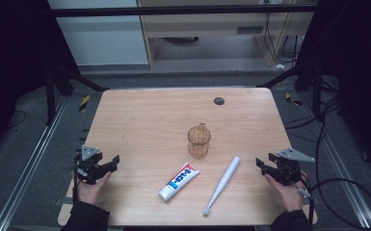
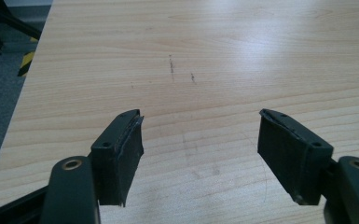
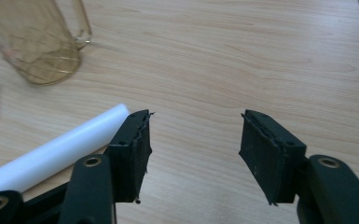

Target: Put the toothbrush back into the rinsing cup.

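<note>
Jaws on both the left gripper (image 1: 107,164) and right gripper (image 1: 264,166) stand released and empty at the table's (image 1: 139,110) near corners. Nearest the front edge lie the toothbrush (image 1: 222,184) and toothpaste tube (image 1: 178,181), the amber cup (image 1: 199,141) upright beyond, mid-table. Recommended: approach the toothbrush handle squarely, closing across its width.

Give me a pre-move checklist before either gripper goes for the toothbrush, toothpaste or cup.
1. Left gripper open, nothing between jaws: ok.
2. Right gripper open, nothing between jaws: ok.
3. Cup upright, apart from the other items: ok.
4. Toothbrush lying flat, free of the toothpaste: ok.
5. Bare table between each gripper and the items: ok.
6. Cup contents: cannot tell.
</note>
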Demonstrator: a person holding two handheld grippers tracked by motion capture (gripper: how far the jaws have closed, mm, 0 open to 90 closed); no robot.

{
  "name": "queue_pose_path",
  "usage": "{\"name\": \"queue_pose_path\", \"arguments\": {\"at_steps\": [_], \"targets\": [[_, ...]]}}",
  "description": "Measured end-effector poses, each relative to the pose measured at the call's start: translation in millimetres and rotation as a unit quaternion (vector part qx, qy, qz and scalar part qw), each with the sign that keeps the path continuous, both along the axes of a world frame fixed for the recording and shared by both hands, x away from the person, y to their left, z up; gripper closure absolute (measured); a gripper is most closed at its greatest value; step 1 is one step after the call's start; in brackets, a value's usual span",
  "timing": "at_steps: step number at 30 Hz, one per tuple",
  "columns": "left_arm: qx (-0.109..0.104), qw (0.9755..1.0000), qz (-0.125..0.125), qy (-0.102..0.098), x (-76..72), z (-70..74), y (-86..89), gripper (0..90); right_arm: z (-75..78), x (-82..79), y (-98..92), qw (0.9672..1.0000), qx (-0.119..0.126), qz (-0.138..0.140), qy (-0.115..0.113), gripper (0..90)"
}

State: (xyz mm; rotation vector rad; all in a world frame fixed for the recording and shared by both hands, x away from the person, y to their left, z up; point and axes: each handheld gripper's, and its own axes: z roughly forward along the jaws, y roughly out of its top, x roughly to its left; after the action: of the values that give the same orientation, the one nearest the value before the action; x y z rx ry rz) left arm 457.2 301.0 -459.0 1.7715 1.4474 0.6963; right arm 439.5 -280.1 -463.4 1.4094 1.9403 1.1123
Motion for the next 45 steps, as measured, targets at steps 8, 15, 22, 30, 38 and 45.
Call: {"name": "queue_pose_path", "arguments": {"at_steps": [8,15,22,30,38,45], "targets": [[-0.002,0.9998,-0.003,-0.018,-5.1,1.3,0.8,41.5,8.3,-19.0,12.1,0.9986,0.010,0.052,-0.001,53.2],[0.009,0.9997,-0.002,-0.022,-7.4,1.6,-1.0,44.2,13.3,-27.8,29.2,0.9951,0.014,0.098,0.005,63.6],[0.017,0.9995,0.000,-0.028,-7.5,-0.4,-0.2,45.7,10.0,-35.9,51.9,0.9888,0.009,0.147,0.023,74.0],[0.021,0.9992,0.007,-0.033,-8.2,-0.9,0.0,46.1,2.2,-39.7,68.3,0.9825,0.003,0.181,0.041,81.3],[0.028,0.9993,0.003,-0.026,-7.9,-0.8,-1.4,45.8,-9.5,-40.7,82.2,0.9766,-0.005,0.204,0.067,88.0],[0.027,0.9995,-0.002,-0.017,-7.1,-1.4,-3.0,42.8,-13.9,-42.0,92.3,0.9723,-0.009,0.221,0.077,90.0]]}}
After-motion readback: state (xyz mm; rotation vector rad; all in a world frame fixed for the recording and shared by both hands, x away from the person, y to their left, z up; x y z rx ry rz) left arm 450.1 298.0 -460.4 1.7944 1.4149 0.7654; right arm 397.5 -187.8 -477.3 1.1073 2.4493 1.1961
